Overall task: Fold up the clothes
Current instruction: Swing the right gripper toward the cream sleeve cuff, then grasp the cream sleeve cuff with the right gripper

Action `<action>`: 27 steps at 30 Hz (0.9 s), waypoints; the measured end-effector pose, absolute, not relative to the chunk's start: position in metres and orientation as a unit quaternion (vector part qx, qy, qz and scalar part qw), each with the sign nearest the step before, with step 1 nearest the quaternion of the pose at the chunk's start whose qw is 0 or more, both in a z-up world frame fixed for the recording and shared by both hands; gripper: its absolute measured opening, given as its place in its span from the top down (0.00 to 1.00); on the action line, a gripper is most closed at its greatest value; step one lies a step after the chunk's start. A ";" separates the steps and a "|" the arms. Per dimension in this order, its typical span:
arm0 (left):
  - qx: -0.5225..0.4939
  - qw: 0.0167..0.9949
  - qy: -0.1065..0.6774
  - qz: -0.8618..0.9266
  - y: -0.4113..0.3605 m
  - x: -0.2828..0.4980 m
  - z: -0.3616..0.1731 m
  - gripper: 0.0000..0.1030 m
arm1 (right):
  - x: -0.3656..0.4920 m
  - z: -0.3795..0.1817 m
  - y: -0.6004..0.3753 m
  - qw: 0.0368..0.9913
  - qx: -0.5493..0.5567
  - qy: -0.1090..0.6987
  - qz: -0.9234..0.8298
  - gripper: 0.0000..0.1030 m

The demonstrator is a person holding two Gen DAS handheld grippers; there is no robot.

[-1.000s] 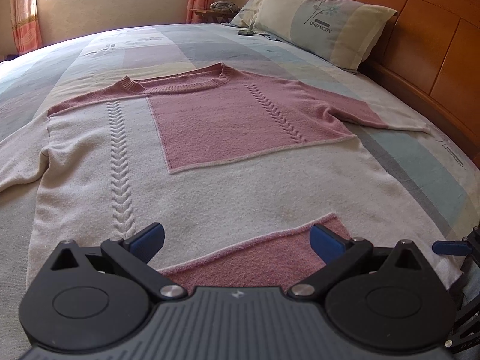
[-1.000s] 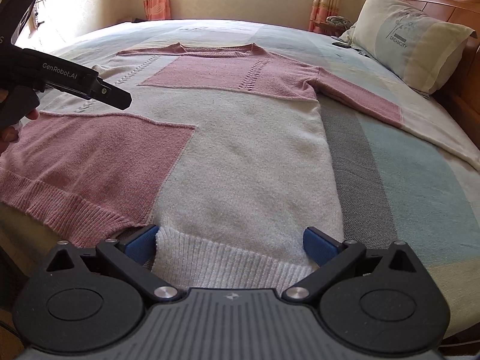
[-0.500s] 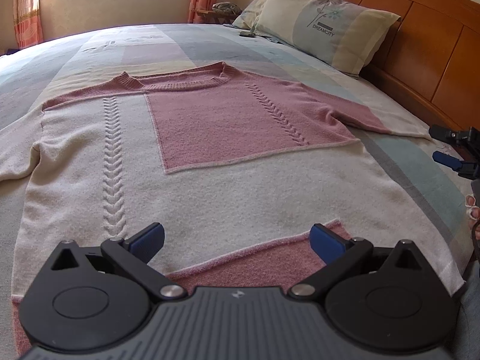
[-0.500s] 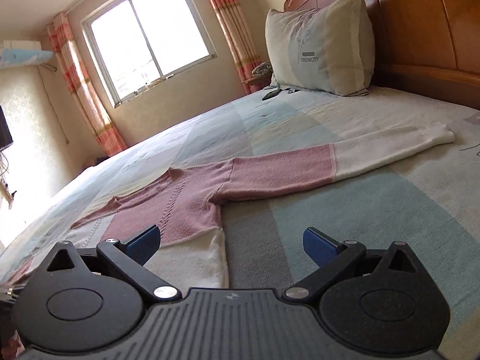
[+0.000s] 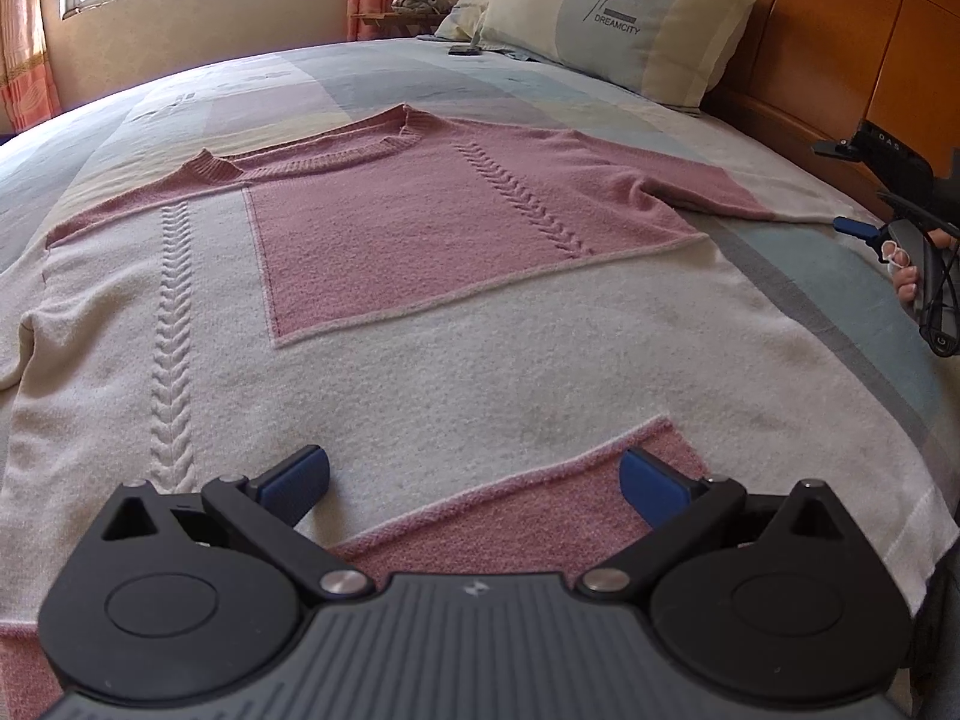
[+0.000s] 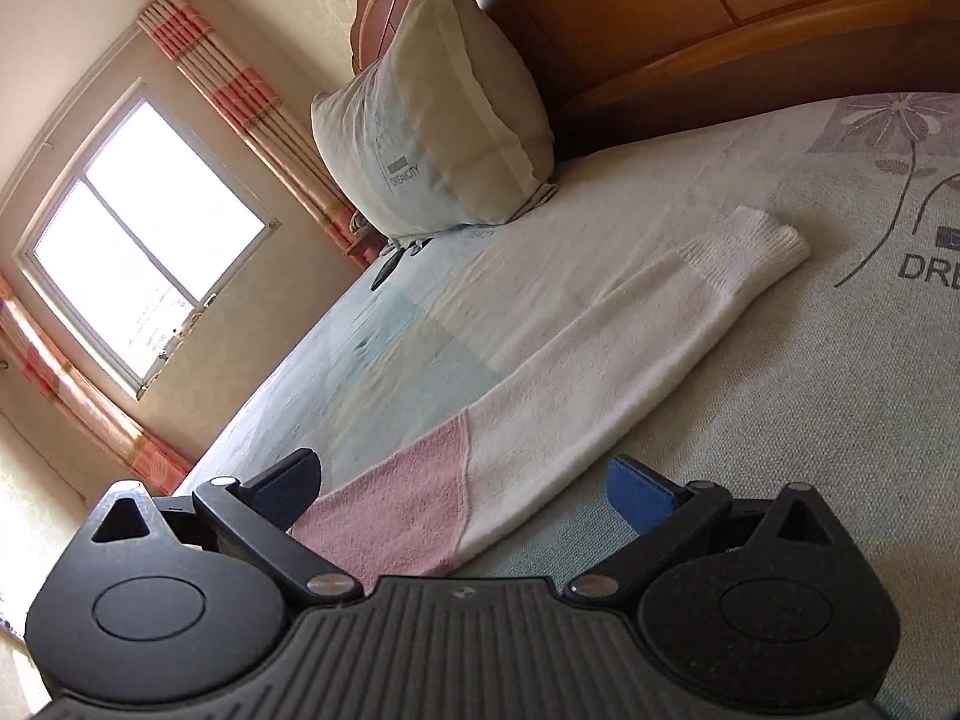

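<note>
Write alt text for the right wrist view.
An open claw hovers low over a sweater sleeve, pink near the claw and white toward its ribbed cuff, lying flat on the bed. A pillow leans against the wooden headboard.

The bed (image 5: 840, 276) wears a cover of pale blue, grey and cream blocks, backed by a wooden headboard (image 5: 840, 48). A pink-and-white sweater (image 5: 420, 312) lies spread flat on it, neck toward the window, one sleeve (image 6: 630, 348) stretched out toward the headboard. A pillow (image 5: 624, 12) leans against the headboard, with a small dark object (image 5: 463, 50) just beside it.
</note>
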State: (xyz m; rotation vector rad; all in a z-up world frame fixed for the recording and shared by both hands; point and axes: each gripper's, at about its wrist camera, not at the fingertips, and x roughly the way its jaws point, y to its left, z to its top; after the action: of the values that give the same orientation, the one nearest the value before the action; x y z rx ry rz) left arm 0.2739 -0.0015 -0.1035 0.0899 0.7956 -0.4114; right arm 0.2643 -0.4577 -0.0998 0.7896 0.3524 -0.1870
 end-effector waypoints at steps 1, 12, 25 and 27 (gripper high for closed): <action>0.047 0.901 0.384 -0.198 -0.003 0.274 -0.104 0.01 | 0.270 -0.100 -0.461 0.905 0.379 0.171 -0.091 0.00; 0.072 0.903 0.376 -0.197 -0.015 0.277 -0.107 0.01 | 0.296 -0.114 -0.477 0.904 0.365 0.196 -0.112 0.00; 0.070 0.903 0.373 -0.199 -0.016 0.279 -0.108 0.01 | 0.328 -0.120 -0.490 0.913 0.357 0.163 -0.109 0.00; 0.071 0.903 0.372 -0.200 -0.016 0.279 -0.108 0.01 | 0.334 -0.122 -0.494 0.914 0.358 0.161 -0.106 0.00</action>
State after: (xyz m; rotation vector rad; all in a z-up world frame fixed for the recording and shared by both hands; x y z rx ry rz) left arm 0.2792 -0.0164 -0.1080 0.1468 0.7696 -0.4136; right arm 0.3336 -0.4939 -0.1215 0.7383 0.3308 -0.2185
